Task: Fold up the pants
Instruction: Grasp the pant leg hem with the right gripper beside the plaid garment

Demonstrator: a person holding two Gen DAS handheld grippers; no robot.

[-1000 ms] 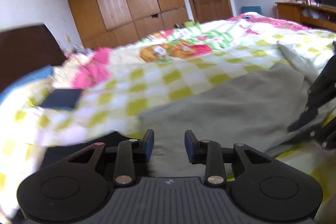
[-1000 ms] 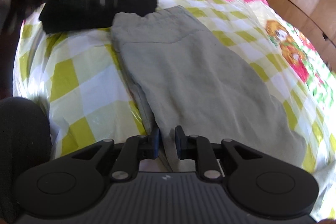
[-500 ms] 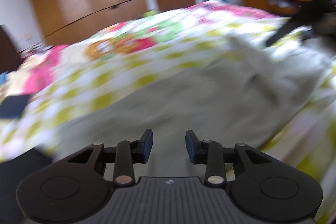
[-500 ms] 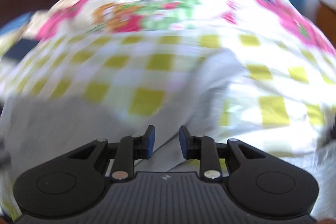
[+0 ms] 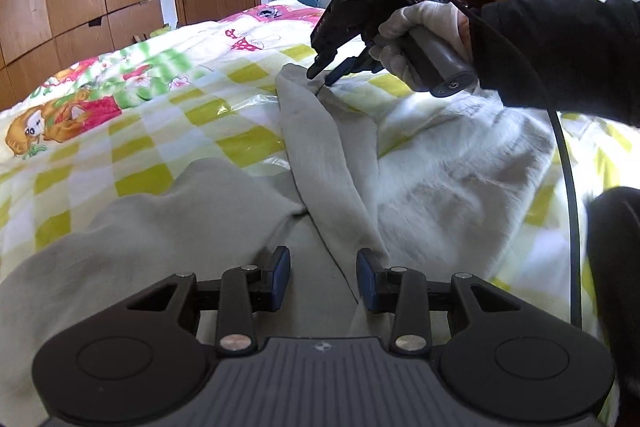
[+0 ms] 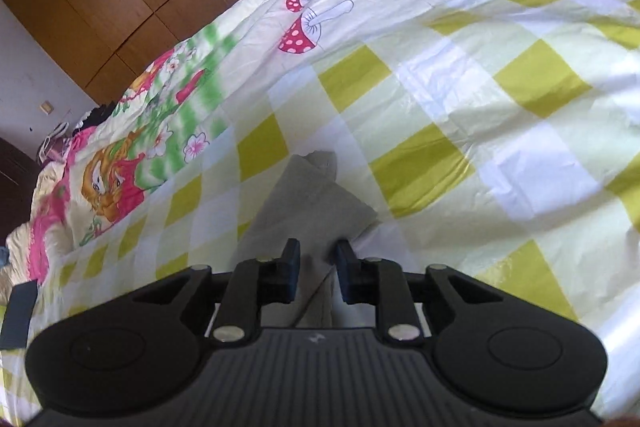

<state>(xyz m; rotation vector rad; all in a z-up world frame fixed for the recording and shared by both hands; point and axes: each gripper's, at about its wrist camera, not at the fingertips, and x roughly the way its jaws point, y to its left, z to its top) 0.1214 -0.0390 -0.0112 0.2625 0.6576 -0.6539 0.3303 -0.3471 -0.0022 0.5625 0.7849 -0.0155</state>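
Because the grey pants (image 5: 328, 163) lie crumpled across the checked bed (image 5: 168, 131), they look soft, light and limp, likely to sag and bunch unless taken by a firm edge such as the hem or waistband. The left gripper (image 5: 323, 277) hovers part open over the cloth, its jaws just widened, gripping nothing. The right gripper (image 6: 318, 273), held in a gloved hand (image 5: 420, 35), has just narrowed its jaws around a leg end, though I cannot tell whether they pinch it.

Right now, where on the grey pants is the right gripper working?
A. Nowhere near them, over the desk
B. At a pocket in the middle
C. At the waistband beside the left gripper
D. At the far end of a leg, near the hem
D: in the left wrist view the right gripper sits at the far tip of the grey pants, whose leg stretches away from the left gripper.
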